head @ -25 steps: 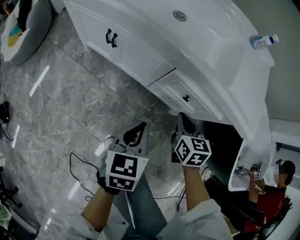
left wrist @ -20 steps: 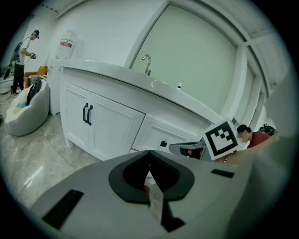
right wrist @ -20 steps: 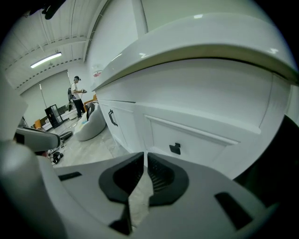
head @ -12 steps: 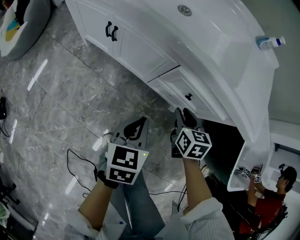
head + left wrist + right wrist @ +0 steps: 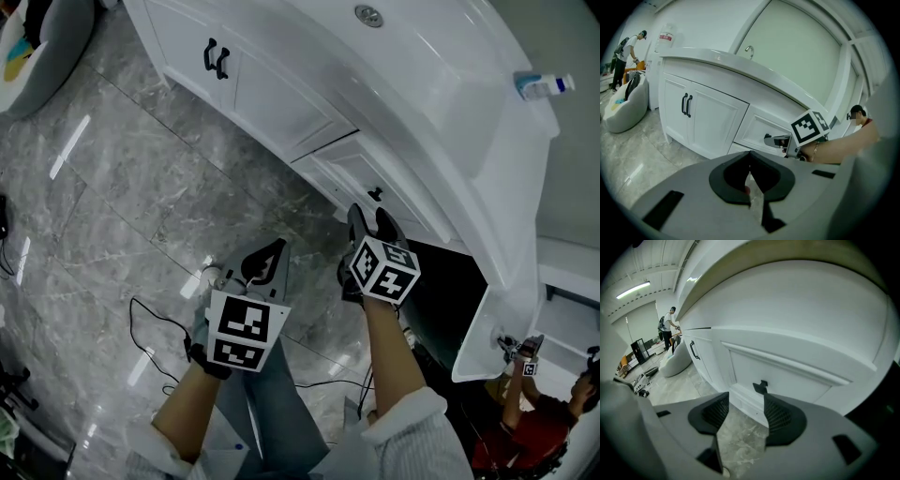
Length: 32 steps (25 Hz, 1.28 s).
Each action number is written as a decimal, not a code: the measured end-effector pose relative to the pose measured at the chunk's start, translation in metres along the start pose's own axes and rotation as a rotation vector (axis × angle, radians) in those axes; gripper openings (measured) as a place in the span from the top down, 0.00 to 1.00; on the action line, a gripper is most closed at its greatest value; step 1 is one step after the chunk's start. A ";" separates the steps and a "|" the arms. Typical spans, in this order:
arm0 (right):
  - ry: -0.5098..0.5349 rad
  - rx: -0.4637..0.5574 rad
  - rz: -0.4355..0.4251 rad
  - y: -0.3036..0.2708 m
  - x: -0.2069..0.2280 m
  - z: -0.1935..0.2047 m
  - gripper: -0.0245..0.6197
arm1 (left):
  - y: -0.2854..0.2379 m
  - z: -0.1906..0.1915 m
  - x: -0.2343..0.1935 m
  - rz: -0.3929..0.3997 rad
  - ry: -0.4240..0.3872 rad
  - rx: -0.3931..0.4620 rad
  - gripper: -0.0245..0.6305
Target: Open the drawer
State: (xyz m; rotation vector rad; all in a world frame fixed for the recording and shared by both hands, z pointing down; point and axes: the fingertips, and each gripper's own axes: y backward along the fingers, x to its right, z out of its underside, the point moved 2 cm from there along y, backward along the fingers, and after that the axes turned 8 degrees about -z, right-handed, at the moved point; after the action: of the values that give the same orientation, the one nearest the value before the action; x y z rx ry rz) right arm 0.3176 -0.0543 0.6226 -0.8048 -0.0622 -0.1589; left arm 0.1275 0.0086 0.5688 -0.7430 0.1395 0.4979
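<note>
The white drawer (image 5: 349, 178) sits closed in the vanity, with a small black knob (image 5: 374, 195) on its front. My right gripper (image 5: 373, 221) hovers just below and short of that knob; its jaws are opening and nothing is between them. In the right gripper view the knob (image 5: 761, 386) stands just beyond the tip of the right-hand pad, with the gripper (image 5: 745, 411) aimed a little left of it. My left gripper (image 5: 265, 259) hangs lower and to the left over the floor, shut and empty. The left gripper view shows its closed jaws (image 5: 750, 174) and the right gripper (image 5: 780, 140) at the drawer (image 5: 757, 129).
A double-door cupboard with black handles (image 5: 217, 58) adjoins the drawer on the left. A bottle (image 5: 539, 86) stands on the counter. A dark opening (image 5: 441, 291) lies right of the drawer. A cable (image 5: 155, 319) runs over the marble floor. A person (image 5: 534, 412) crouches at lower right.
The right gripper's jaws have gone from shut to wide apart, and it has moved down and closer to the drawer knob. The left gripper has sunk a little.
</note>
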 end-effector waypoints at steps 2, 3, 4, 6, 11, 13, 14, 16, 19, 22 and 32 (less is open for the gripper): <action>0.006 -0.012 0.024 -0.007 0.003 0.000 0.60 | -0.002 -0.001 0.000 0.005 -0.001 0.002 0.94; 0.008 -0.019 0.035 -0.010 0.005 -0.001 0.60 | -0.003 -0.002 0.000 0.008 -0.001 0.002 0.94; 0.007 -0.025 0.045 -0.014 0.006 -0.001 0.59 | -0.004 -0.002 -0.001 0.010 0.001 0.002 0.94; -0.002 -0.030 0.063 -0.019 0.010 -0.004 0.58 | -0.004 0.000 -0.003 0.011 0.009 -0.002 0.94; -0.032 -0.033 0.088 -0.028 0.019 -0.017 0.58 | -0.003 0.008 -0.013 0.003 0.011 -0.023 0.94; -0.049 -0.058 0.089 -0.031 0.021 -0.018 0.58 | -0.003 0.010 -0.018 0.000 0.017 -0.029 0.94; -0.062 -0.068 0.097 -0.031 0.022 -0.017 0.61 | -0.002 0.011 -0.021 -0.001 0.024 -0.031 0.94; -0.102 -0.074 0.121 -0.030 0.026 -0.016 0.66 | -0.002 0.011 -0.027 -0.006 0.037 -0.033 0.94; -0.143 -0.074 0.165 -0.031 0.030 -0.015 0.68 | -0.002 0.009 -0.035 -0.016 0.049 -0.033 0.94; -0.175 -0.065 0.211 -0.032 0.033 -0.013 0.74 | 0.000 0.011 -0.042 -0.020 0.058 -0.039 0.94; -0.349 -0.069 0.357 -0.039 0.042 -0.012 0.74 | 0.002 0.018 -0.051 -0.004 0.054 -0.063 0.94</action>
State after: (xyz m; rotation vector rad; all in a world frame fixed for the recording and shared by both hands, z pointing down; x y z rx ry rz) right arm 0.3526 -0.0945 0.6474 -0.8931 -0.2409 0.3192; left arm 0.0812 0.0029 0.5953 -0.8184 0.1731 0.4800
